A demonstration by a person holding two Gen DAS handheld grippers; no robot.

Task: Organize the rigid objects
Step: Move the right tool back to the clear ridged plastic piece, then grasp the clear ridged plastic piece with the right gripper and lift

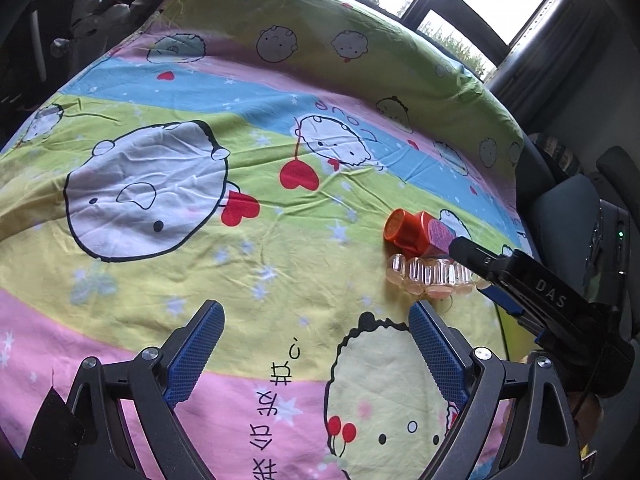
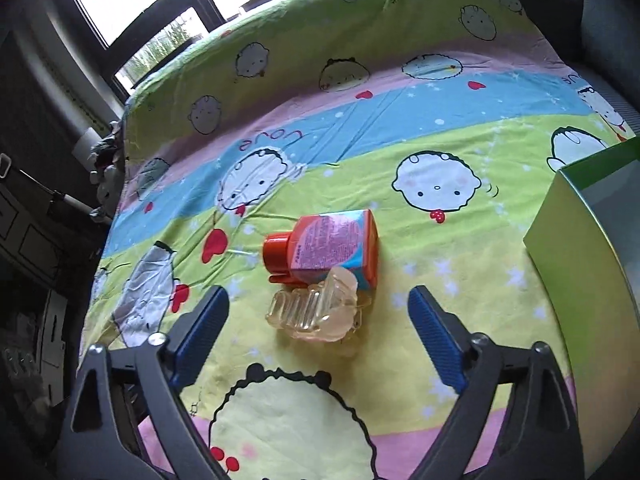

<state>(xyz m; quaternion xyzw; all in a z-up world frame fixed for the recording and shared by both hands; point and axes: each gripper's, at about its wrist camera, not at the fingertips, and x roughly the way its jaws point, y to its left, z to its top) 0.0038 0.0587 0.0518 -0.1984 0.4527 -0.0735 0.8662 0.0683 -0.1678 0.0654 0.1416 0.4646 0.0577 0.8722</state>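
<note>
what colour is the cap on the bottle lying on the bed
Orange-red; the cap on the bottle shows best in the right wrist view.

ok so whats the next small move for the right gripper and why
Probably ease the right gripper forward and down over the clear hair clip. Its jaws are open and empty, the clip lies between them beside the orange bottle, and the green box waits nearby.

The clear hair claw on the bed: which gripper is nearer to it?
Right. The right gripper is open, with the hair claw just ahead between its jaws. The left gripper is open too, and the claw lies ahead and off to its right.
</note>
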